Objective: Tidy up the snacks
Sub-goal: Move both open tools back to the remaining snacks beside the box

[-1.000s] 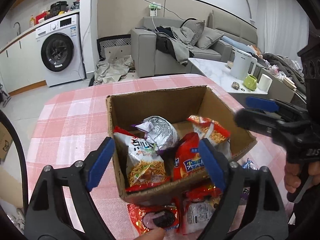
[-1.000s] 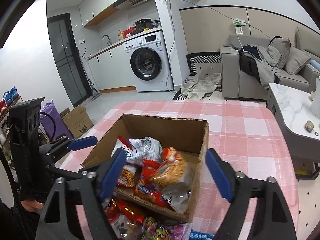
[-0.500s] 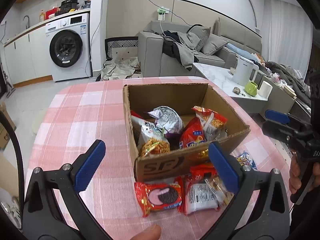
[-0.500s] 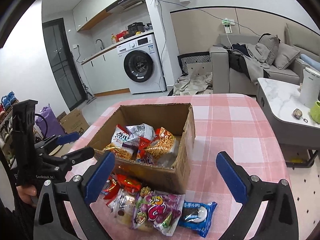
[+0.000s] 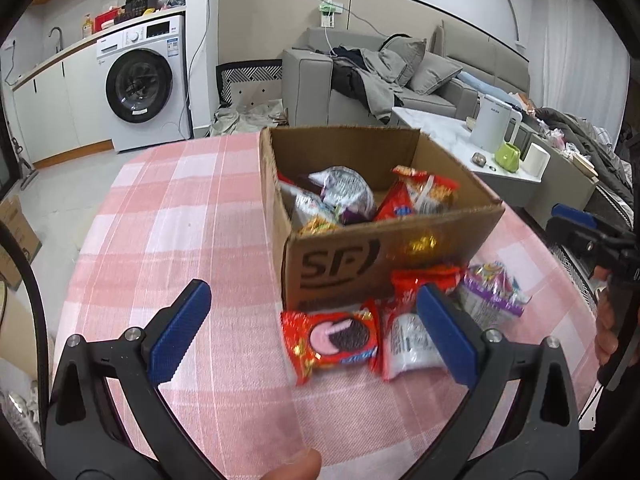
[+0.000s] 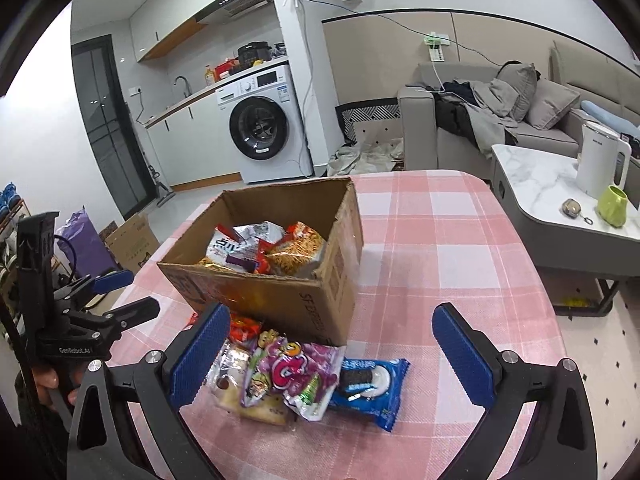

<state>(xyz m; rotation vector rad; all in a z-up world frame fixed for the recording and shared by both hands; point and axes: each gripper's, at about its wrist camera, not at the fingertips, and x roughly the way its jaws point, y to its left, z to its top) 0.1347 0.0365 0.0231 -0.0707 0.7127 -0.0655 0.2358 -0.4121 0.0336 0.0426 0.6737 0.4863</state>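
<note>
An open cardboard box (image 5: pixel 360 256) (image 6: pixel 320 296) holding several snack bags stands on the pink checked tablecloth (image 5: pixel 192 216) (image 6: pixel 440 240). Loose packets lie in front of it: a red cookie pack (image 5: pixel 332 340), a red-and-white pack (image 5: pixel 404 344), a purple candy bag (image 5: pixel 492 296) (image 6: pixel 296 372) and a blue cookie pack (image 6: pixel 370 386). My left gripper (image 5: pixel 316 330) hovers open, with the red cookie pack seen between its pads. My right gripper (image 6: pixel 330 354) is open too, with the purple bag and blue pack in view between its pads. Neither holds anything.
A marble coffee table (image 6: pixel 532 184) with a white kettle (image 6: pixel 600 164) and green mug (image 6: pixel 612 210) stands to the right. A grey sofa (image 5: pixel 360 80), washing machine (image 5: pixel 140 84) and floor boxes (image 6: pixel 132 240) lie beyond the table. A fingertip (image 5: pixel 292 466) shows at the bottom edge.
Both grippers have drawn back from the box toward the table's near edge and opened wider. The loose packets in front of the box have come into full view.
</note>
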